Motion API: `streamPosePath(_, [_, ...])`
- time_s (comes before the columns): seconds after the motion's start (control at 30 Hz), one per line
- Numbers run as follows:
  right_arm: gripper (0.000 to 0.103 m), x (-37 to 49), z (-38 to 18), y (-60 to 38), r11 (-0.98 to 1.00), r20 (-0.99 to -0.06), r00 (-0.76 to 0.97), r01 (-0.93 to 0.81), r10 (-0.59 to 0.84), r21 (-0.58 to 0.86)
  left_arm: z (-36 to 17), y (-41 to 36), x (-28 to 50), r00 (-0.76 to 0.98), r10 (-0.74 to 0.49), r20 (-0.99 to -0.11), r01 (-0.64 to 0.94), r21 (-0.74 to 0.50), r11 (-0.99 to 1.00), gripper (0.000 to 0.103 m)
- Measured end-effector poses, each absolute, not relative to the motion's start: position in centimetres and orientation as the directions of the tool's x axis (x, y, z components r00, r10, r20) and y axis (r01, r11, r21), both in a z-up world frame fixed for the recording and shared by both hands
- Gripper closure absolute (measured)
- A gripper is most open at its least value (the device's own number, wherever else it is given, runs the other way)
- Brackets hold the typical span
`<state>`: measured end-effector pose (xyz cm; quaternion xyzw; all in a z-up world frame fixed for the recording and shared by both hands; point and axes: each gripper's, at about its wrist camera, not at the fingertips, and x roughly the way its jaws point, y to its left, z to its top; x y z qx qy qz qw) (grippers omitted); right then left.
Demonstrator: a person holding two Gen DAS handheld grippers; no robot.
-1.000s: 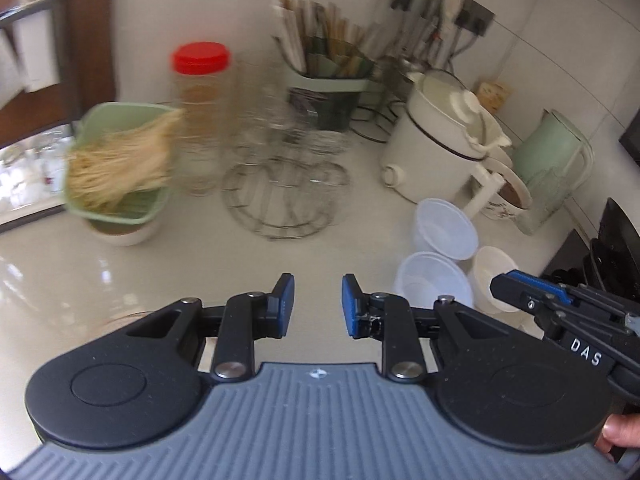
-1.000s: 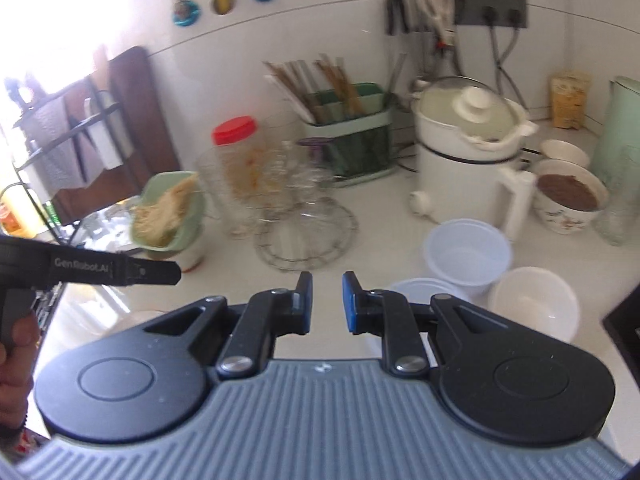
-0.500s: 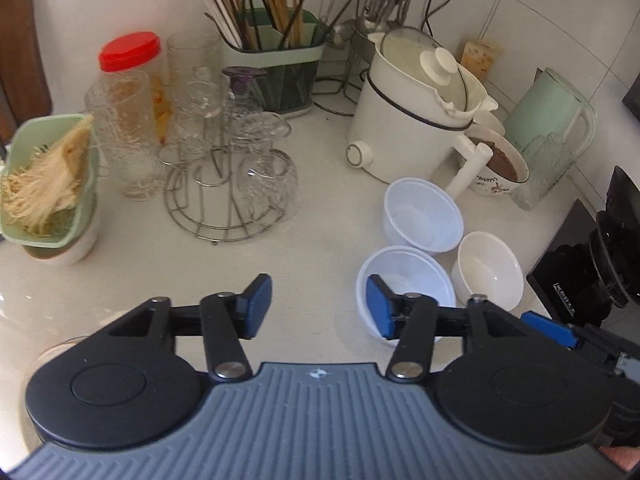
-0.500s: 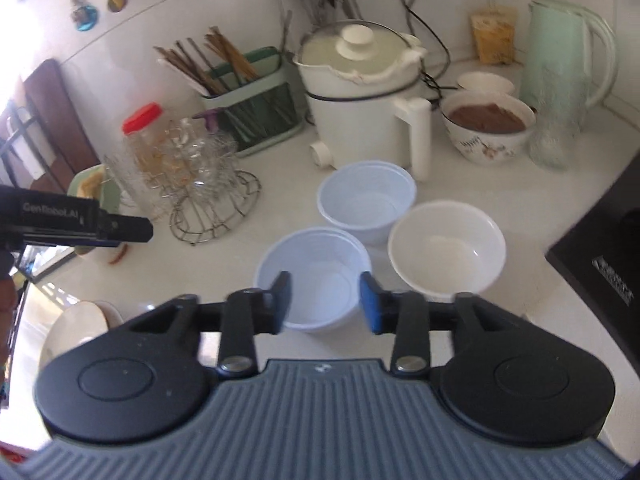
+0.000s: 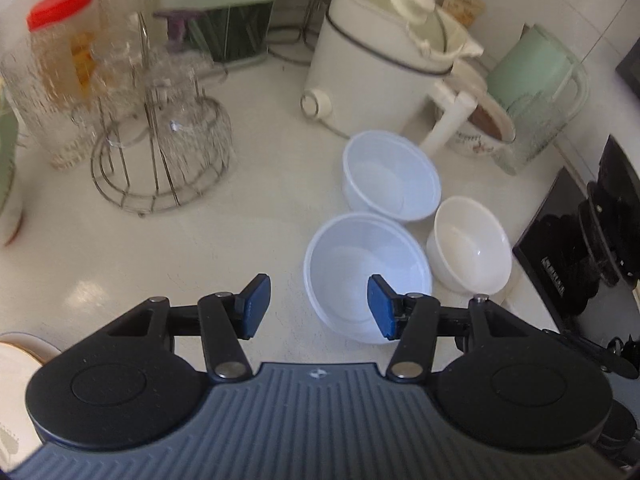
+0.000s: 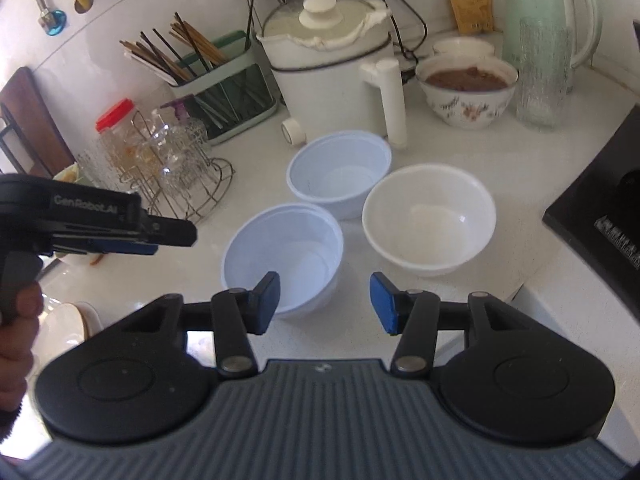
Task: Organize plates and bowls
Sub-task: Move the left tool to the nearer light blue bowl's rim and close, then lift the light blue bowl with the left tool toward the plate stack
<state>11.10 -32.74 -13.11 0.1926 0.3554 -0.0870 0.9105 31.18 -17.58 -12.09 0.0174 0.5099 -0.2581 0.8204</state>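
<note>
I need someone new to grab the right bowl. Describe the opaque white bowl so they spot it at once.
Find the big white electric pot with the knobbed lid at the back of the counter. In front of its handle sit three empty bowls in a cluster. The opaque white bowl is the one nearest the black stovetop; the two translucent bluish bowls beside it look thinner.

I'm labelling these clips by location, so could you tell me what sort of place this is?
Most likely a home kitchen counter. A white electric cooker stands by a caddy of chopsticks, a wire rack holds drinking glasses, and three empty bowls wait on the pale countertop.
</note>
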Motion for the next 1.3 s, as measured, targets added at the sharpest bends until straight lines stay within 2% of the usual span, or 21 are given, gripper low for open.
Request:
streamPosePath(0.27, [0.051,12.6,-14.7,-33.4,0.889,-0.673,0.739,0.324,-0.023,0.325,-15.3,-18.3,32.5,0.29,-0.425,-0.858,0.386,-0.302,0.872,0.044])
streamPosePath(0.63, [0.051,14.6,-17.1,-33.8,0.867,-0.697,0.718,0.348,-0.001,0.357,-17.7,-18.8,34.7,0.264,-0.385,-0.884,0.337,-0.289,0.896,0.046])
streamPosePath(0.7, [0.051,14.9,-17.5,-33.7,0.866,-0.702,0.712,0.348,0.004,0.358,-17.9,-18.8,34.9,0.262,-0.383,-0.886,0.328,-0.291,0.899,0.049])
streamPosePath(0.8, [0.051,15.3,-18.1,-33.6,0.865,-0.706,0.708,0.346,0.013,0.364,-18.2,-19.1,35.2,0.253,-0.379,-0.89,0.319,-0.293,0.901,0.058])
streamPosePath(0.9, [0.057,15.6,-18.6,-33.7,0.863,-0.707,0.706,0.332,0.04,0.381,-18.3,-19.4,35.3,0.259,-0.386,-0.885,0.329,-0.295,0.897,0.072])
streamPosePath(0.97, [0.068,15.8,-18.8,-33.6,0.863,-0.704,0.708,0.318,0.059,0.392,-18.3,-19.6,35.3,0.255,-0.388,-0.886,0.333,-0.296,0.895,0.083])
streamPosePath(1.03, [0.072,16.0,-18.9,-33.5,0.862,-0.703,0.708,0.307,0.076,0.403,-18.3,-19.8,35.2,0.256,-0.384,-0.887,0.346,-0.287,0.893,0.088])
streamPosePath(1.2, [0.078,16.2,-18.9,-33.4,0.871,-0.704,0.706,0.294,0.08,0.394,-18.3,-19.3,35.0,0.26,-0.375,-0.89,0.334,-0.281,0.9,0.091])
streamPosePath(1.3, [0.078,16.1,-18.8,-33.4,0.873,-0.701,0.707,0.282,0.092,0.399,-18.1,-18.5,34.7,0.252,-0.391,-0.885,0.322,-0.305,0.897,0.091])
